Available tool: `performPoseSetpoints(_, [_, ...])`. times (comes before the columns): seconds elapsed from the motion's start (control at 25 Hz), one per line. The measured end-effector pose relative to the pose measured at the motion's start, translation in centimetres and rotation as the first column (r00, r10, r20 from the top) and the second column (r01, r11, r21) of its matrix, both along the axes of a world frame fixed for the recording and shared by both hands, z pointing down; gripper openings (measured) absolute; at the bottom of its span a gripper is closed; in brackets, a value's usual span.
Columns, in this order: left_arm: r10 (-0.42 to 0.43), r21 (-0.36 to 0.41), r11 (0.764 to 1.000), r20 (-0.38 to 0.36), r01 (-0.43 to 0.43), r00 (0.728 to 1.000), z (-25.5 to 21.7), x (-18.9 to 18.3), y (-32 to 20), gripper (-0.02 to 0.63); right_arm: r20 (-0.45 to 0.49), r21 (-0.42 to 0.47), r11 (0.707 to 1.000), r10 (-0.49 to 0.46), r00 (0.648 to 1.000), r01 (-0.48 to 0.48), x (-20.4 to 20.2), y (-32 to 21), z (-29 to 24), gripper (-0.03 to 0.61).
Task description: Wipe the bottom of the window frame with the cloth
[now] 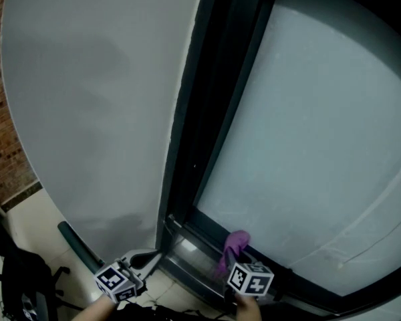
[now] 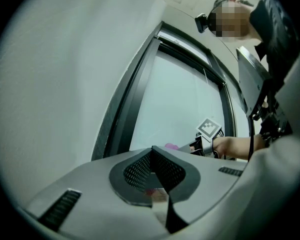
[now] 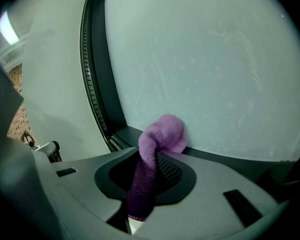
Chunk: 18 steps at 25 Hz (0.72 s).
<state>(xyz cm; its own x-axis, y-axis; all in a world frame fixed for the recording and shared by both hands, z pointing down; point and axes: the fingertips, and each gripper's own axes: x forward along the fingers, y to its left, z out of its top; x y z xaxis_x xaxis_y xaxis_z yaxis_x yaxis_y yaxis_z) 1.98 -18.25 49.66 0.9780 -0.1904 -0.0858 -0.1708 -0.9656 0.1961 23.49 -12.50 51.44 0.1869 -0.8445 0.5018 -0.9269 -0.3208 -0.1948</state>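
A purple cloth (image 3: 160,136) is pinched in my right gripper (image 3: 152,159), its bunched end against the bottom of the frosted pane where it meets the dark window frame (image 3: 225,156). In the head view the cloth (image 1: 232,247) pokes up from the right gripper (image 1: 244,266) onto the frame's bottom rail (image 1: 200,246). My left gripper (image 1: 150,256) hovers at the frame's lower left corner, jaws together with nothing between them. In the left gripper view its jaws (image 2: 152,156) meet in front of the window, and the cloth (image 2: 171,146) peeks out beyond them.
A grey wall (image 1: 93,99) flanks the window on the left, with brickwork (image 1: 3,146) beyond it. The dark upright of the frame (image 1: 200,112) runs up from the corner. The person's body and a dark bag (image 1: 23,279) are low at the left.
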Motion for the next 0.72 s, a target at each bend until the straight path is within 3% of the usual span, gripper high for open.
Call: performPoseSetpoints(0.72, [-0.094, 0.030, 0.995, -0.015, 0.095, 0.995, -0.2, -3.2, -2.2, 0.005, -0.066, -0.080, 0.989, -0.132, 0.989, 0.126, -2.3, -4.8, 0.1, 0.084])
